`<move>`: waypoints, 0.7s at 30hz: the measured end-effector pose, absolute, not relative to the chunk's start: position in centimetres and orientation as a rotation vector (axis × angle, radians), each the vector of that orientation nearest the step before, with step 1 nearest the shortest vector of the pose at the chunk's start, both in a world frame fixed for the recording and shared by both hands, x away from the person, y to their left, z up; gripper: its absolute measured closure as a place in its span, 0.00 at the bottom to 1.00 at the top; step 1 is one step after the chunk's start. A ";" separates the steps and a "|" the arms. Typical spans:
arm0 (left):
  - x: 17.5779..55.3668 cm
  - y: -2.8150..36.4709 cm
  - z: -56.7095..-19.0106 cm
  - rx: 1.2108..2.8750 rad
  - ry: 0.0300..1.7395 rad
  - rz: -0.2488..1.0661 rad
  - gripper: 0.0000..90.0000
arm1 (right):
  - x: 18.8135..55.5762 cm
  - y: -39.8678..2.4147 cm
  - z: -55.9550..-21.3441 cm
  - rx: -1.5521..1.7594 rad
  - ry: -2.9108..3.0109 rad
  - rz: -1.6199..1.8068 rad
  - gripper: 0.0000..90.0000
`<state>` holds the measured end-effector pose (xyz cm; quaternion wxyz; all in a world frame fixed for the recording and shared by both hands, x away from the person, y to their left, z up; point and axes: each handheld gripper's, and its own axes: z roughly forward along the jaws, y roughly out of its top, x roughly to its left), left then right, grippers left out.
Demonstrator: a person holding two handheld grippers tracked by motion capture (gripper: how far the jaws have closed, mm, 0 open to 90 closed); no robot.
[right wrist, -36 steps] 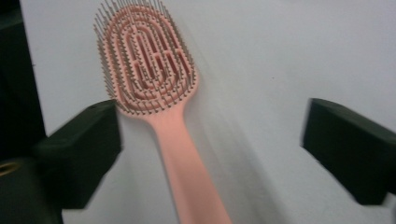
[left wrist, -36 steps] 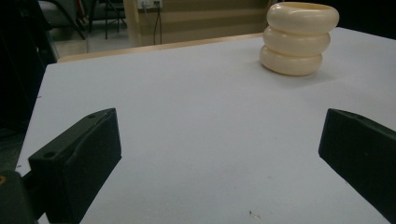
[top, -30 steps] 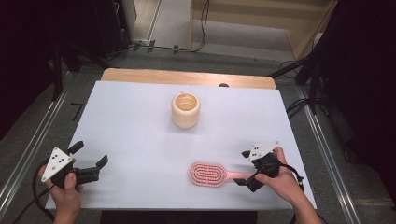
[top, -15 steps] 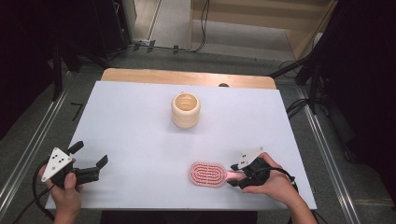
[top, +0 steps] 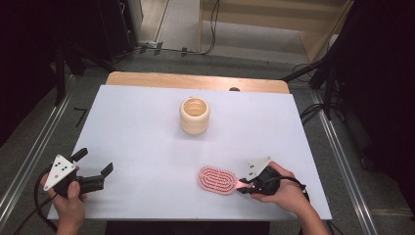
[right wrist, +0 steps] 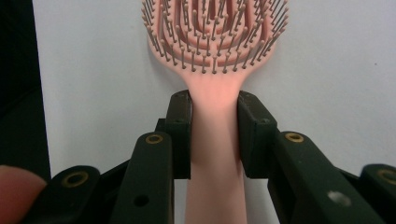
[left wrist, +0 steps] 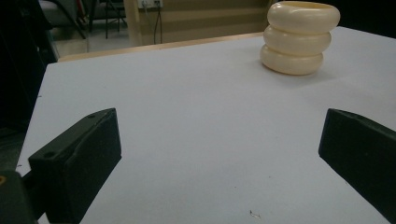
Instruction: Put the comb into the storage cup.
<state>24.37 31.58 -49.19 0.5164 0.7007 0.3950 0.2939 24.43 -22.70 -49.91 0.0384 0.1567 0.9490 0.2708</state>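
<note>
Item: pink hairbrush (top: 218, 180), bristles up, flat on the white table (top: 147, 127) near its front edge, right of centre.

Right gripper (right wrist: 214, 121): jaws have just been closing and now flank the brush handle, pads against both its sides, apparently clamped, though how firmly is hard to judge.

Left gripper (top: 95, 171): jaws wide apart, nothing between them, hovering at the front left corner.

Cream ribbed cup (top: 195, 115): upright mid-table, well apart from the brush.

Status: grasp made; lifting and placing, probably into the cup, not yet done.
</note>
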 end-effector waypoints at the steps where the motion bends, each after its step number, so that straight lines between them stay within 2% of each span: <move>1: 24.4 31.6 -49.2 1.682 0.948 0.706 0.00 | 24.4 -22.8 -49.9 0.493 2.901 0.847 0.75; 11: 24.4 31.6 -49.2 1.685 0.948 0.706 0.00 | 24.4 -22.9 -50.3 0.530 2.849 0.955 0.75; 16: 24.4 31.6 -49.2 1.690 0.946 0.707 0.00 | 24.2 -22.0 -50.1 0.546 2.866 0.869 0.74; 21: 24.4 31.6 -49.2 1.686 0.946 0.706 0.00 | 24.1 -21.7 -49.8 0.552 2.892 0.813 0.63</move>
